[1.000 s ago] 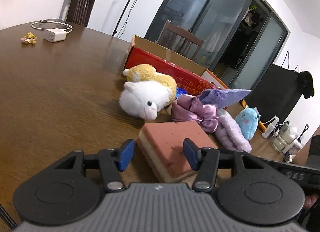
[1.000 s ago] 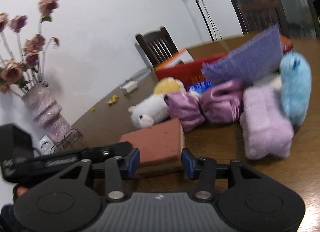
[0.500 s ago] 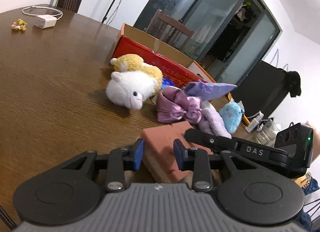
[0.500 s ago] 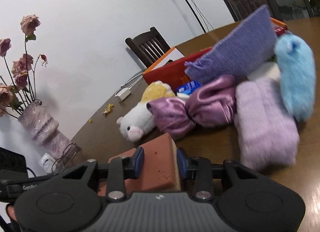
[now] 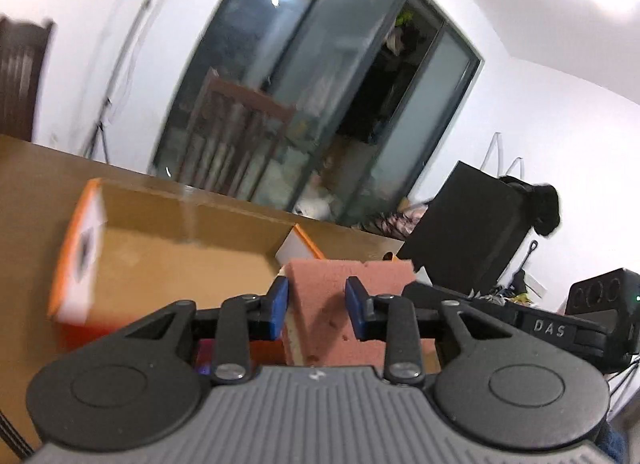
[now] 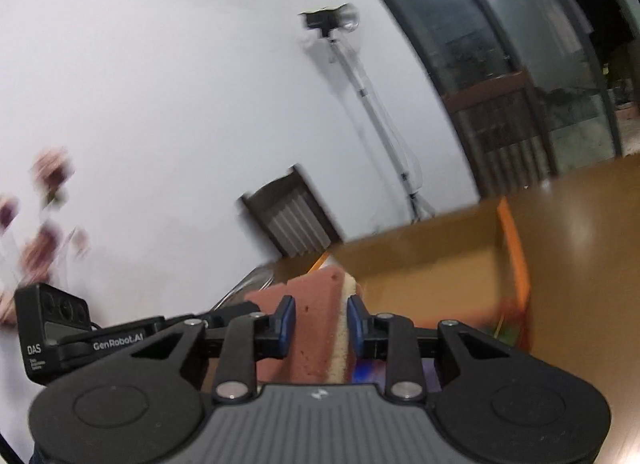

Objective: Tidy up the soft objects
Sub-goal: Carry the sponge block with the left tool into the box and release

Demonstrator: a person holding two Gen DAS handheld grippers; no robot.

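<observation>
A pink sponge with a pale yellow underside is held up in the air between both grippers. My left gripper is shut on one end of it, blue pads pressed into its sides. My right gripper grips the other end of the sponge, its jaws still closing on it. Just beyond the sponge lies the open cardboard box with orange and red outer walls, seen in the right wrist view as the box. The plush toys are out of sight.
The brown table runs behind the box. A wooden chair stands before the glass doors, another chair by the white wall near a light stand. Blurred flowers are at the left. A black cabinet stands at the right.
Both grippers closed on the sponge on the table, then lifted it and carried it toward the box. The plush toys and purple cloths have dropped out of both views.
</observation>
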